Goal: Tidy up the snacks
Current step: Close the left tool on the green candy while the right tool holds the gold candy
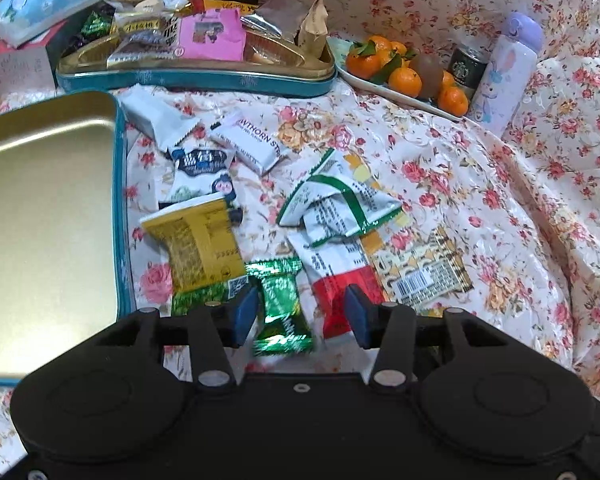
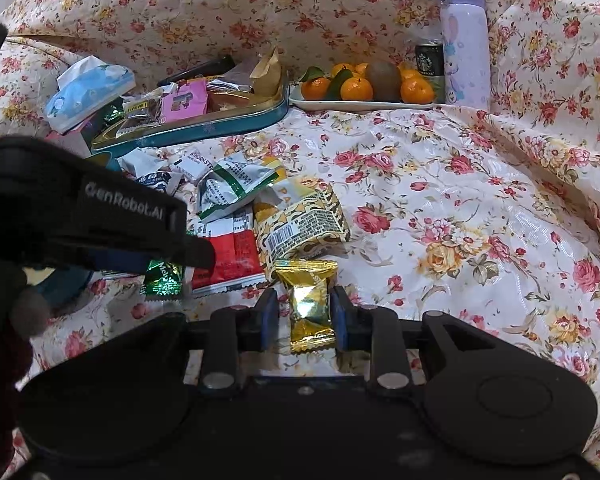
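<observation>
Loose snack packets lie on the floral cloth. My left gripper (image 1: 300, 318) is open with a green foil candy (image 1: 282, 308) between its fingers, close to the left pad and apart from the right. The same candy shows in the right wrist view (image 2: 163, 280) under the left gripper. An empty gold tin tray (image 1: 40, 216) lies at the left. A second tin (image 1: 228, 80) full of snacks stands behind. My right gripper (image 2: 305, 316) is open around a gold foil candy (image 2: 310, 304), the right pad touching it, the left pad apart.
A yellow packet (image 1: 200, 248), a red-and-white packet (image 1: 340, 280), a green-striped white packet (image 1: 332, 200) and a patterned packet (image 1: 424, 268) lie in the pile. A plate of tangerines (image 2: 364, 88), a can (image 2: 430, 62), a purple bottle (image 2: 464, 44) and a tissue pack (image 2: 88, 92) stand at the back.
</observation>
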### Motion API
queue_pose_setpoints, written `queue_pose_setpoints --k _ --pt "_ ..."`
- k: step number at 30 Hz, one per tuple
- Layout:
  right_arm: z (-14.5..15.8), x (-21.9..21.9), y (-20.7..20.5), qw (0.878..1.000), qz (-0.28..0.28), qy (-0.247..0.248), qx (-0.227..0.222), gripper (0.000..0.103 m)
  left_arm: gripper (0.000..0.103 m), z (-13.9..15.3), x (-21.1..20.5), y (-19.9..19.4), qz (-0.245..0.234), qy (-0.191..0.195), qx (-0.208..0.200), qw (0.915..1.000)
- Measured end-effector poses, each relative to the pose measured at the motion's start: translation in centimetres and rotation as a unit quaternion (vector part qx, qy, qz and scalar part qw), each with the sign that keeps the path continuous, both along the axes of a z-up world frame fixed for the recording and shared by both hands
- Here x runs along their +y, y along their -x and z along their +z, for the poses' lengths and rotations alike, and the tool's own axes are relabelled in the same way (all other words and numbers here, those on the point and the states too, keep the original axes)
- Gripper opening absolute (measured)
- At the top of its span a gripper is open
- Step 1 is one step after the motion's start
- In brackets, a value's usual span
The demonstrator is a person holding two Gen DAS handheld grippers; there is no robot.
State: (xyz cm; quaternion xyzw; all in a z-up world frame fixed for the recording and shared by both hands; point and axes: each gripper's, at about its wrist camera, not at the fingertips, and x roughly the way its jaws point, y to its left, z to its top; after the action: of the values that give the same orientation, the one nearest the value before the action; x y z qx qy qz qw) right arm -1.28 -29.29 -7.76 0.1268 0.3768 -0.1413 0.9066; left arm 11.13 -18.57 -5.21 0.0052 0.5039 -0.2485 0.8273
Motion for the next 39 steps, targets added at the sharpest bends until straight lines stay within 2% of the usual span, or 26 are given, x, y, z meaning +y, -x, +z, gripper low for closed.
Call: queue_pose_setpoints --k 6,8,12,15,18,27,31,34,36,39 --pt "0.0 0.2 -0.2 1.000 -0.001 0.005 0.000 0.030 0.052 -0.1 -0.6 0.2 -0.003 -0.006 -0.011 0.9999" --pt "0.0 0.1 -0.2 1.000 -0.002 0.003 -0.001 0.030 0.046 -0.2 -0.3 0.1 -0.003 0.008 -0.002 1.0000" --pt "0.0 0.0 -0.2 1.000 -0.005 0.002 -0.001 0.028 0.044 -0.3 0.5 0.0 0.005 0.024 0.010 0.9996" --pt "0.0 0.1 -0.2 1.000 -0.007 0.005 0.001 0.026 0.044 -0.2 0.7 0.2 0.006 0.025 0.008 0.9996" --pt "0.1 0.1 -0.1 1.000 -0.012 0.004 0.004 0.026 0.049 -0.2 1.1 0.3 0.013 0.026 0.012 0.9995" --pt "0.0 0.5 -0.3 1.000 -0.013 0.014 0.009 0.026 0.047 -0.1 2.7 0.0 0.031 0.026 0.019 0.9990" --pt "0.0 0.4 -0.3 1.000 -0.012 0.012 0.009 0.027 0.046 -0.1 1.7 -0.3 0.035 0.006 0.004 0.9994" --pt "0.1 0.3 -0.3 1.000 -0.012 0.011 0.009 0.027 0.040 -0.2 0.6 0.0 0.027 -0.022 -0.018 0.9992" --pt "0.1 0.3 -0.3 1.000 -0.012 0.012 0.009 0.027 0.023 -0.2 0.0 0.6 0.017 -0.041 -0.036 0.9984" --pt "0.1 0.4 -0.3 1.000 -0.010 0.013 0.009 0.026 0.023 -0.2 0.1 1.2 0.003 -0.045 -0.044 0.9980"
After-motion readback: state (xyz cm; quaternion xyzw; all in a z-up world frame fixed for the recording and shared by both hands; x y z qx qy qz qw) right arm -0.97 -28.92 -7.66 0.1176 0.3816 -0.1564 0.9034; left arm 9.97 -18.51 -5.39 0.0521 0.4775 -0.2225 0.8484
